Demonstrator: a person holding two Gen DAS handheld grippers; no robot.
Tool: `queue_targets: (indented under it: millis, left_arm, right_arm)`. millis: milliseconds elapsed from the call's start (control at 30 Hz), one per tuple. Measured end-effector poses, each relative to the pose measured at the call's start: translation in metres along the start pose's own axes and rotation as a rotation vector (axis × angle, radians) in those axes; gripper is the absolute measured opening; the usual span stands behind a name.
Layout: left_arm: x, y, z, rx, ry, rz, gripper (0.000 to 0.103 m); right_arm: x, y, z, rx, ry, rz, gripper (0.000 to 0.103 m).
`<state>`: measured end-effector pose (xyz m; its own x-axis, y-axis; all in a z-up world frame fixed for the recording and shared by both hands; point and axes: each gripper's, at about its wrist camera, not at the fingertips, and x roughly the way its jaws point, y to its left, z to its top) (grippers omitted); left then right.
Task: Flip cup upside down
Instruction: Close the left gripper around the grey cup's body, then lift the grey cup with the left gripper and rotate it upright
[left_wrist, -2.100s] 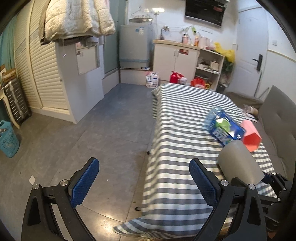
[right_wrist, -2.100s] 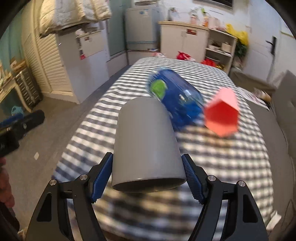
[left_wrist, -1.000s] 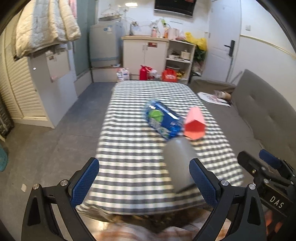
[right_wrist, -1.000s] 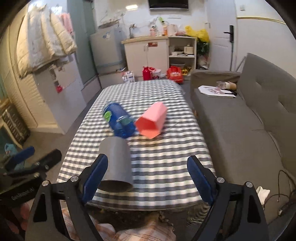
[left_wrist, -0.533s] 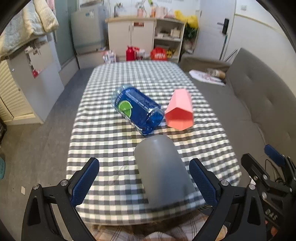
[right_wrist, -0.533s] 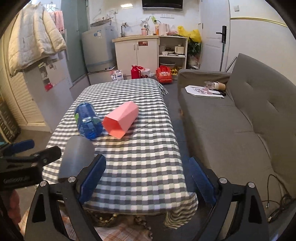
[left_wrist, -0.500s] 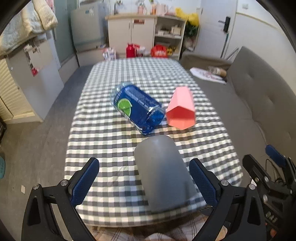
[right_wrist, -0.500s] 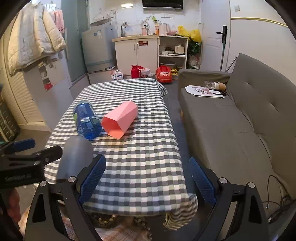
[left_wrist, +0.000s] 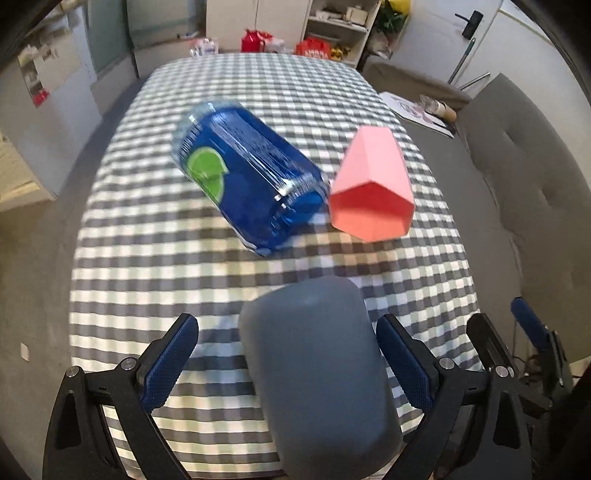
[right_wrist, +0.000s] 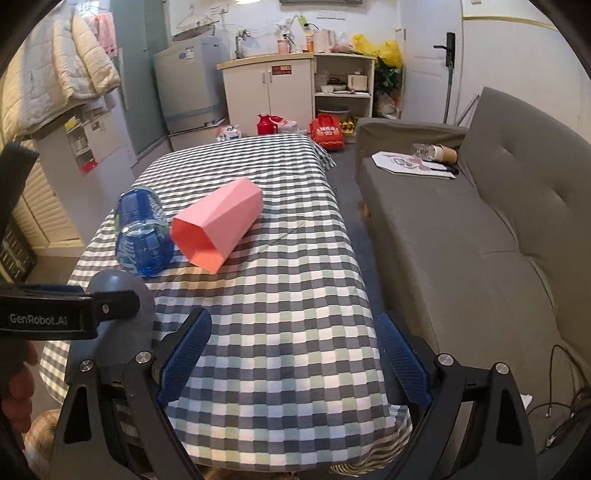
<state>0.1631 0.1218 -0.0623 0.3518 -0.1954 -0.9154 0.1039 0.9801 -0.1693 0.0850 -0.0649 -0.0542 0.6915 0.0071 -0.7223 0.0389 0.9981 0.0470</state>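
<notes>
you are holding your left gripper (left_wrist: 286, 354) around the grey cup (left_wrist: 317, 373), with one blue pad on each side of it. the pads are spread wide and there is a gap on both sides, so they are not squeezing the cup.

your right gripper (right_wrist: 293, 354) is spread wide too, and it is holding nothing. it is pointing at a bare part of the checked table (right_wrist: 295, 295), just to the right of the cup.

the cup is sitting near the front edge of the table, close to you. its closed end is pointing up and its wide end is down on the cloth, so it is looking upside down already. i think the flip on this cup is done, but the rim is hidden, so i cannot be sure it is lying flat.

a blue cup (left_wrist: 251, 184) and a pink cup (left_wrist: 371, 188) are lying on their sides farther back, almost touching each other. their open ends are pointing toward you. nobody is holding them. if the job is meaning those too, they are still waiting to be flipped.
</notes>
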Motion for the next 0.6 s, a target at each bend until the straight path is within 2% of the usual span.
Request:
queue_targets:
  millis: [100,200,233,300,433,600]
  left_arm:
    - [0.007,-0.007,-0.002,0.033,0.034,-0.009,0.097]
    - [0.017,-0.010,-0.008,0.024,0.088,-0.085,0.081]
    - [0.017,-0.010,-0.009,0.011,0.094,-0.107,0.080]
    - [0.014,-0.011,-0.011,0.021,0.086,-0.102,0.080]
    - [-0.008,-0.011,-0.011,0.047,0.015,-0.077,0.080]
    - [-0.035,-0.010,-0.008,0.115,-0.142,0.019,0.080]
  right_arm:
    - [0.000,-0.004,0.000,0.014,0.002,-0.009,0.091]
    - [-0.004,-0.006,0.001,0.025,-0.007,-0.014,0.091]
    - [-0.005,-0.006,0.002,0.025,-0.010,-0.012,0.091]
    - [-0.007,-0.005,0.003,0.022,-0.014,-0.012,0.091]
    - [-0.010,-0.004,0.003,0.022,-0.015,-0.008,0.091]
    - [-0.015,-0.002,0.003,0.022,-0.027,-0.008,0.091]
